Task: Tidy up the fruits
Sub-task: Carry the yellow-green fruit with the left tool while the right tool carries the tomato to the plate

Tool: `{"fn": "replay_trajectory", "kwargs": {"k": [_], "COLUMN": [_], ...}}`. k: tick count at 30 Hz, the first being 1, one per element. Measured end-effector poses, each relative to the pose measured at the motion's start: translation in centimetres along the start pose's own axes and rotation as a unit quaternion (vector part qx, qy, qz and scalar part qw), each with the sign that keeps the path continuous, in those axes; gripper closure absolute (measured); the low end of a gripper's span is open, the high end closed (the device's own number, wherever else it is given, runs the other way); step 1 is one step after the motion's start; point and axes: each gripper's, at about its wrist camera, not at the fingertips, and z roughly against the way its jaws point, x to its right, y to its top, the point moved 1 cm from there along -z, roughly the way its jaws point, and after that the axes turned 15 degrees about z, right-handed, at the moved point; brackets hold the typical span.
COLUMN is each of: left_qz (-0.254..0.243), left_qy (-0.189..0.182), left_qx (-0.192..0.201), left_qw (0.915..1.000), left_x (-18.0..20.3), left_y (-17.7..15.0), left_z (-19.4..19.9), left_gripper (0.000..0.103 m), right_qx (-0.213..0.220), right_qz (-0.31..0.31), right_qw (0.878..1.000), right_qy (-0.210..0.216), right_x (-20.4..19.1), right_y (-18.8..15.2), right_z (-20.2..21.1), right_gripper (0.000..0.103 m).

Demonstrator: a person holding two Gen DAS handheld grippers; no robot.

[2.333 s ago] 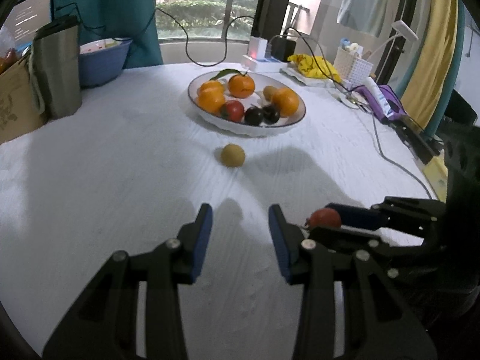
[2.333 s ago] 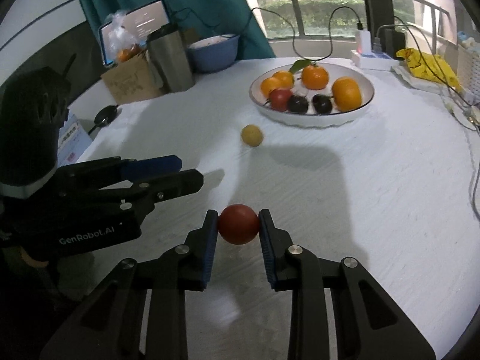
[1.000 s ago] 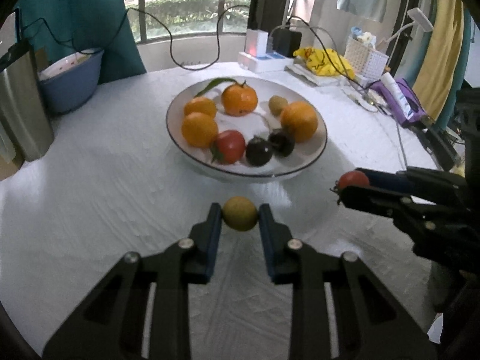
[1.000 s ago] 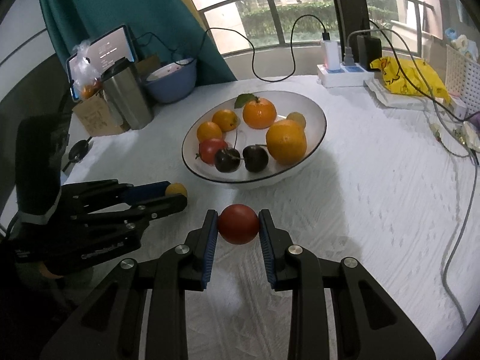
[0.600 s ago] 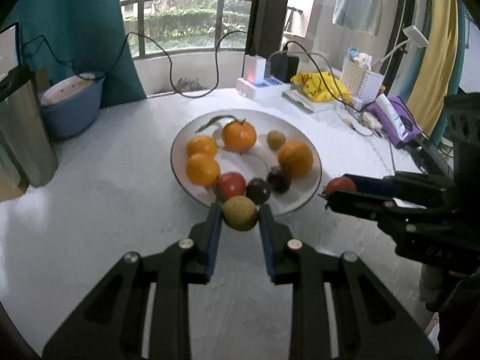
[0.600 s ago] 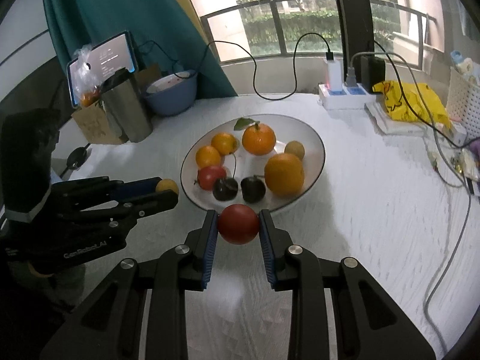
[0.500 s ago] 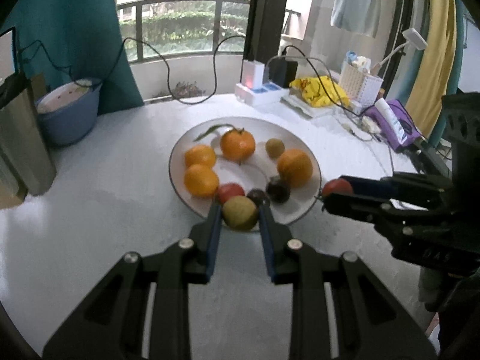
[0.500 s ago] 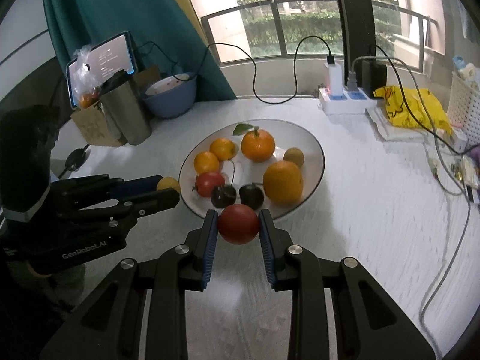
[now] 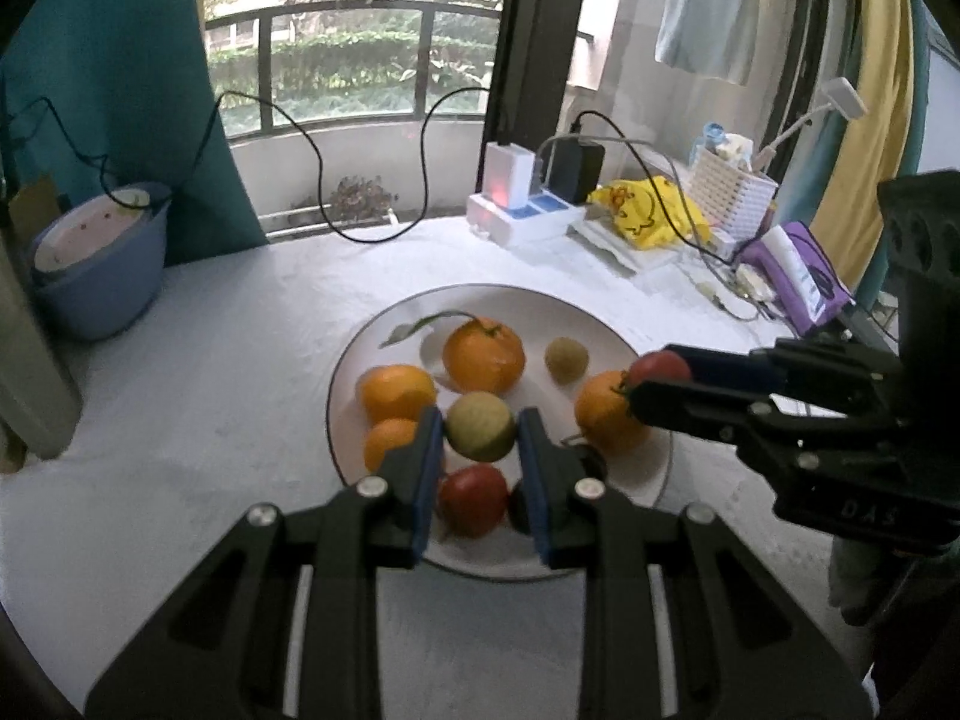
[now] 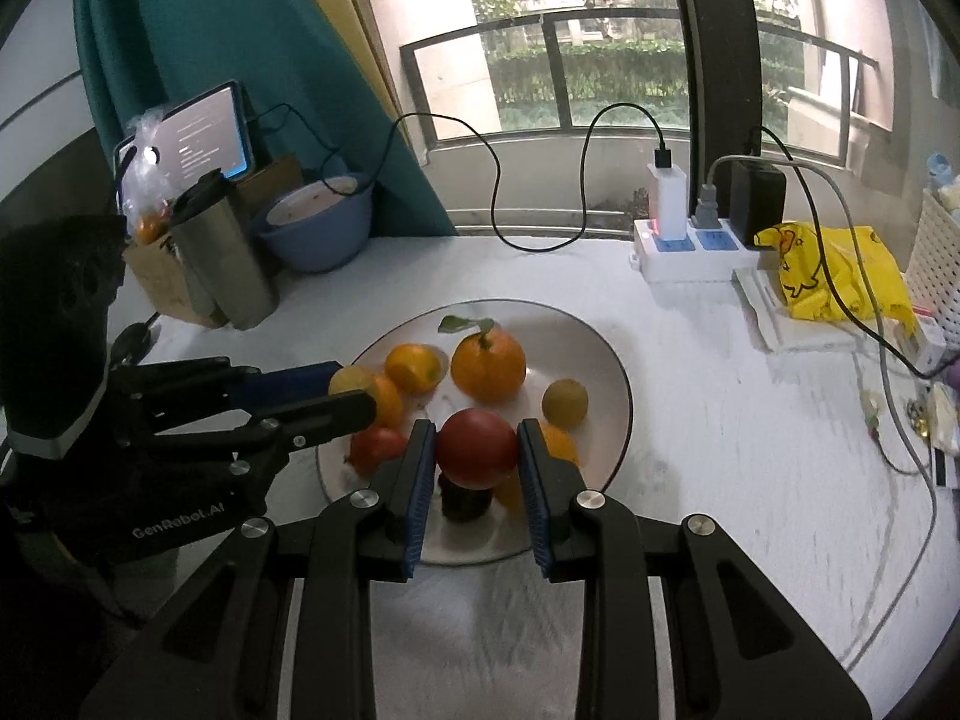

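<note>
Left wrist view: the left gripper pinches a small round yellow-green fruit between its blue pads, above the wide white plate of oranges and dark fruits. Right wrist view: the right gripper clamps a round red tomato-like fruit over the plate's near side. The plate rests on a white tablecloth.

Left hand-held gripper has its jaws clamped on something, pointing forward and level. Right hand-held gripper is clamped too, sitting just beside it.
</note>
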Motion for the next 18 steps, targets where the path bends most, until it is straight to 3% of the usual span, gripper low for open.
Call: {"fn": "replay_trajectory", "kwargs": {"k": [18], "left_qz": [0.008], "left_qy": [-0.010], "left_qx": [-0.028], "left_qw": [0.9995], "left_x": [-0.3], "left_y": [0.4], "left_z": [-3.4], "left_gripper": [0.077], "right_qx": [-0.010], "right_qz": [0.011], "right_qw": [1.000], "right_qy": [0.000], "right_x": [1.0], "right_y": [0.8], "right_z": [-4.5], "right_gripper": [0.073]}}
